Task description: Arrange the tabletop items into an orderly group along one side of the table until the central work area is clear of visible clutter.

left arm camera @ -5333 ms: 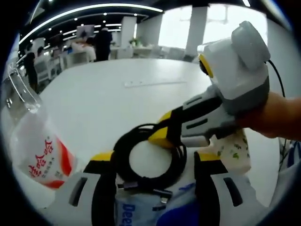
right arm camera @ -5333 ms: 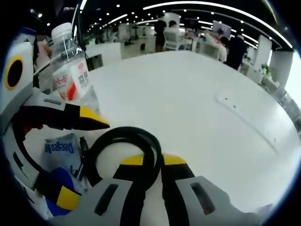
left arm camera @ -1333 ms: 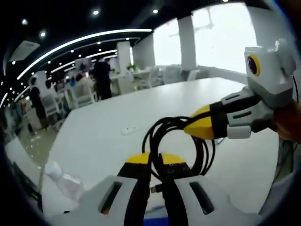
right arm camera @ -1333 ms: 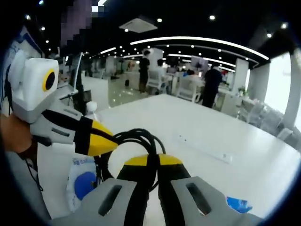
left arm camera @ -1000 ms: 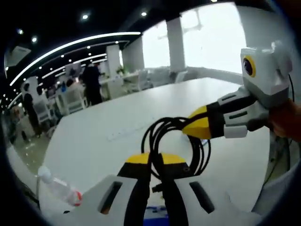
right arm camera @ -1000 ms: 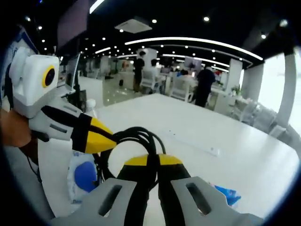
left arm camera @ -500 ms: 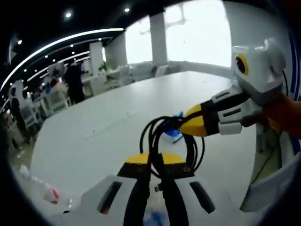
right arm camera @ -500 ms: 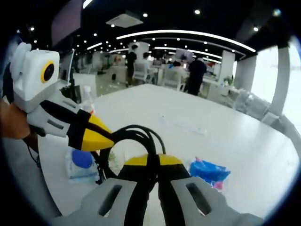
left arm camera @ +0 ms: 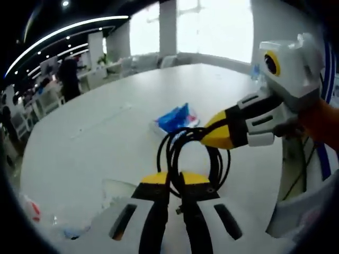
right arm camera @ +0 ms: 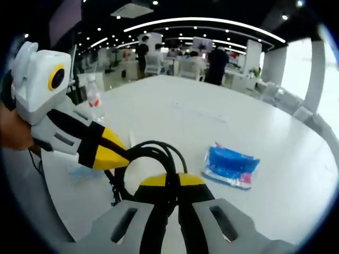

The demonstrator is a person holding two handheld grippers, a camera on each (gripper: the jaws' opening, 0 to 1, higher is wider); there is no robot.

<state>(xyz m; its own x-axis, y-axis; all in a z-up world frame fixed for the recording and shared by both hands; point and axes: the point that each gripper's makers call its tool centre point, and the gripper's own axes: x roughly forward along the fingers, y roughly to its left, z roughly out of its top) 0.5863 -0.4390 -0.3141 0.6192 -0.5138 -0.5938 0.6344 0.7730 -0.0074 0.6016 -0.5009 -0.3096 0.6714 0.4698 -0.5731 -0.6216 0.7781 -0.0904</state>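
Note:
A coiled black cable [left arm camera: 165, 151] hangs above the white table [left arm camera: 106, 143], held from two sides. My left gripper [left arm camera: 175, 178] is shut on the coil's near edge. My right gripper [left arm camera: 210, 136] comes in from the right and is shut on the far edge. In the right gripper view the cable [right arm camera: 154, 147] sits between my right gripper [right arm camera: 172, 180] at the bottom and my left gripper [right arm camera: 119, 154] coming in from the left. A blue packet [right arm camera: 231, 165] lies flat on the table beyond the cable, also visible as the blue packet [left arm camera: 175, 117].
A clear water bottle [right arm camera: 94, 103] with a red label stands near the table's left edge. A pale pack [right arm camera: 83, 170] lies under the left gripper. A thin strip [right arm camera: 198, 112] lies farther out on the table. People and chairs are in the background.
Over five seconds my left gripper has shut on the cable, and both grippers have lifted it off the table. Both views have swung, bringing the blue packet into sight.

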